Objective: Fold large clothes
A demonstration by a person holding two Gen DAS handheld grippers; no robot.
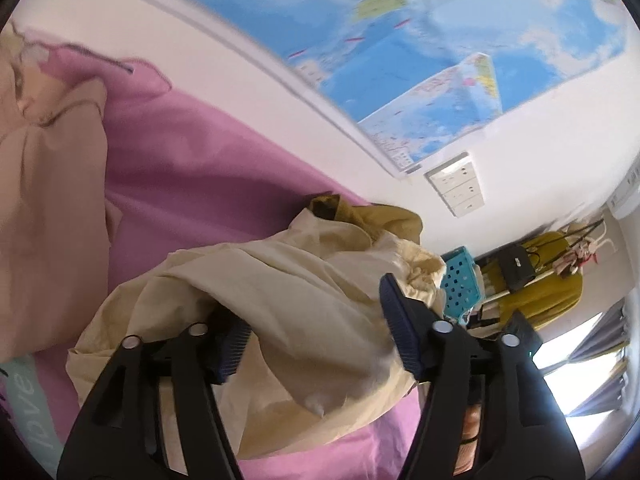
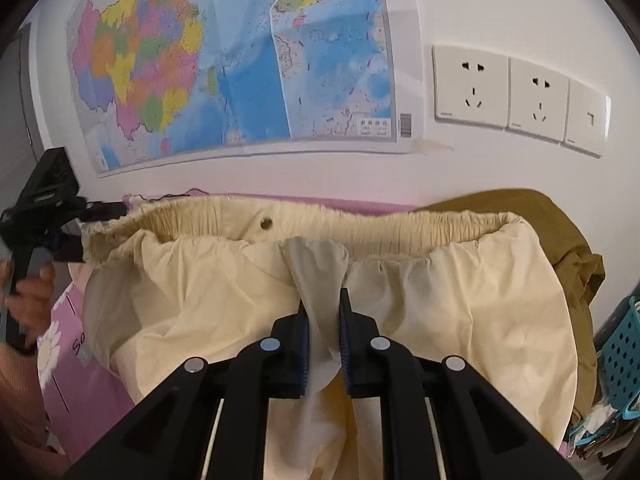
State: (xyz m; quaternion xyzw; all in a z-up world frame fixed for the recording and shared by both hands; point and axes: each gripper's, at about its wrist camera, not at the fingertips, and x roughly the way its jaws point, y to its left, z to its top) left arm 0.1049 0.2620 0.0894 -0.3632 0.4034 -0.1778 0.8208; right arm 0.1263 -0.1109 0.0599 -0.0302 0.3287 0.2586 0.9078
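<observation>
Right wrist view puts the cream trousers (image 2: pixel 420 304) straight ahead of you, heaped on the pink bedsheet (image 2: pixel 96 380) near the sheet's far edge under the wall, their elastic waistband (image 2: pixel 320 220) stretched across and lifted. Your right gripper (image 2: pixel 323 320) is nearly closed, its blue pads pinching a white pocket lining (image 2: pixel 316 272) that hangs from the inside of the waist. At the waistband's left end your left gripper (image 2: pixel 102 216) sits against the cloth, with your hand (image 2: pixel 32 292) on its handle; from this side you cannot tell whether it grips. Seen from the left wrist, that gripper (image 1: pixel 316 320) stands well open, the trousers (image 1: pixel 280 280) bunched between and over its pads but not pinched. An olive garment (image 2: pixel 560 232) lies behind the trousers toward the sheet's right edge, and a blue perforated basket (image 2: pixel 624 344) stands just past it. On the wall above hang a map (image 2: pixel 240 60) and a row of sockets (image 2: pixel 520 96).
</observation>
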